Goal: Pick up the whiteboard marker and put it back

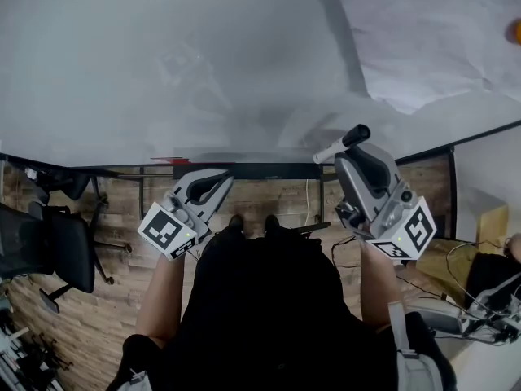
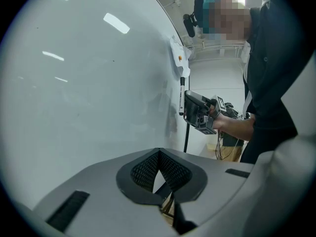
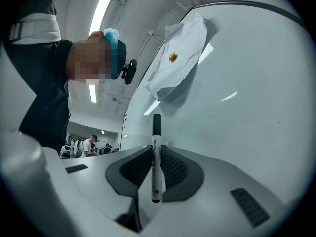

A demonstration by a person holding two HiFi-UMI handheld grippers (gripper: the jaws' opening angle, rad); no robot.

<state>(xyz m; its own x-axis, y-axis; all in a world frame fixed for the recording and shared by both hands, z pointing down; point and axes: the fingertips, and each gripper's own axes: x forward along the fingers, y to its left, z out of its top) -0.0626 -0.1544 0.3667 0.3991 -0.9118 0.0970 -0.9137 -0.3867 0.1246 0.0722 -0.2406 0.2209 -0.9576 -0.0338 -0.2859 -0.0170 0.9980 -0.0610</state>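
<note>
Standing clamped in right gripper (image 3: 154, 174): marker (image 3: 156, 157).

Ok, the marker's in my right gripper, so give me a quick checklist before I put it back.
1. Whiteboard marker clamped in the right gripper: ok, it stands upright between the pads.
2. Cap on: ok, there is a black cap at the free end.
3. Left gripper out of the way: ok, it is shut and empty.
4. Whiteboard free near the marker: ok, the paper sheet is apart from it.
5. Return spot found: cannot tell, only a dark ledge below the board shows.
</note>
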